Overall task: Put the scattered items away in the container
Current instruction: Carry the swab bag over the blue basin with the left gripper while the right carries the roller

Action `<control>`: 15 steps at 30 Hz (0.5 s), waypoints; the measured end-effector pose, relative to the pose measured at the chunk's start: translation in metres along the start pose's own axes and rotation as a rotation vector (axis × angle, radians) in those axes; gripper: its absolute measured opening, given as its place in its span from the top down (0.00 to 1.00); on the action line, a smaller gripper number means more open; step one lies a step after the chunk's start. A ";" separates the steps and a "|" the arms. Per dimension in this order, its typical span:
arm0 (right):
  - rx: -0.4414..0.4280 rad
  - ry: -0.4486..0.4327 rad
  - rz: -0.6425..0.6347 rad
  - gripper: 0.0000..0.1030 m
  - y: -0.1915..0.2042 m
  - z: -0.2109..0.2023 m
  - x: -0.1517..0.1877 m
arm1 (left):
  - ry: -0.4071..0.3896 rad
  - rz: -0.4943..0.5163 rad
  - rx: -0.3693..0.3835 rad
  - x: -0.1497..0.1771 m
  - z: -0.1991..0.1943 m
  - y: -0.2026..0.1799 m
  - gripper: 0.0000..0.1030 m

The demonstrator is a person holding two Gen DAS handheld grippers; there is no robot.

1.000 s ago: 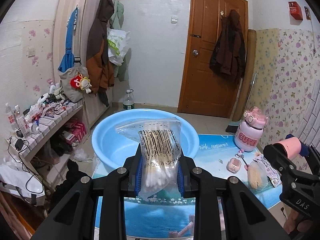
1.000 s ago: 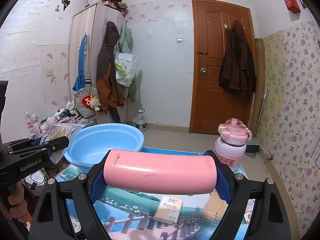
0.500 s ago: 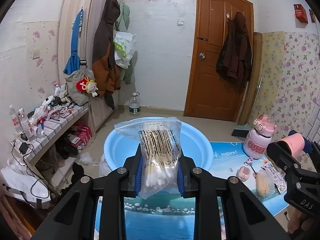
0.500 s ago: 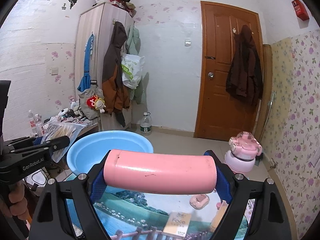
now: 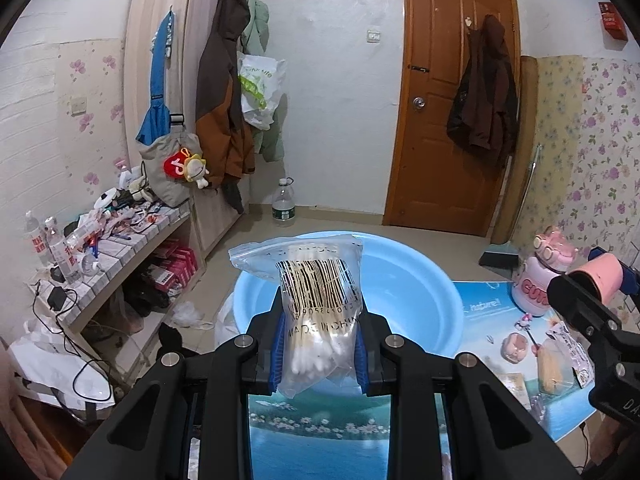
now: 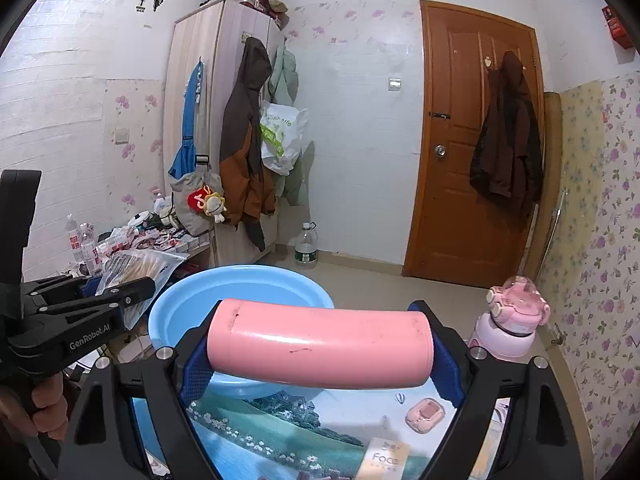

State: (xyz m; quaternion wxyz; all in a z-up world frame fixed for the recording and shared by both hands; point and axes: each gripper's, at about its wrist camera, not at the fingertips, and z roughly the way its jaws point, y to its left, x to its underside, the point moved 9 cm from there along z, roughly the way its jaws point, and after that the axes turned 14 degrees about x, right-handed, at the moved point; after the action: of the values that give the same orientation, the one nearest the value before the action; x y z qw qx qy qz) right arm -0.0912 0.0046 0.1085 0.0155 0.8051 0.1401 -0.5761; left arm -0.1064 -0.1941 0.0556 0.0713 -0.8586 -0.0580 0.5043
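Note:
My left gripper (image 5: 318,354) is shut on a clear zip bag of cotton swabs (image 5: 318,308), held upright just in front of a light blue basin (image 5: 420,292). That bag (image 6: 136,266) also shows in the right wrist view, left of the basin (image 6: 240,292). My right gripper (image 6: 320,354) is shut on a pink cylindrical bottle (image 6: 320,342) lying crosswise between the blue pads, near the basin's right rim. The same bottle (image 5: 598,276) appears at the right edge of the left wrist view.
On the scenic table mat (image 5: 320,432) lie a small pink case (image 6: 425,418), a "Face" packet (image 6: 386,458), a snack bag (image 5: 568,350) and a pink water jug (image 6: 512,320). A cluttered shelf (image 5: 108,236) stands to the left. A person's hand (image 6: 44,408) holds the left gripper.
Both grippers have drawn back and risen a little with their loads; the basin and the table items now sit lower and farther in both views. Neither grip has changed.

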 end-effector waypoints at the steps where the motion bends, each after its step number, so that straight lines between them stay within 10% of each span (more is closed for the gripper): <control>1: -0.003 0.006 -0.004 0.14 0.003 0.003 -0.001 | 0.003 -0.005 -0.001 -0.001 0.002 0.002 0.75; 15: -0.051 0.076 -0.035 0.14 0.041 0.067 -0.016 | 0.091 -0.003 -0.007 -0.004 0.056 0.019 0.75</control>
State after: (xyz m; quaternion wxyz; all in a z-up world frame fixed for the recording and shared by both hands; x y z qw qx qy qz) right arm -0.1481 -0.0502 0.0955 0.0207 0.8232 0.1696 -0.5414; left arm -0.1568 -0.2101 0.0291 0.0717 -0.8808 -0.0577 0.4644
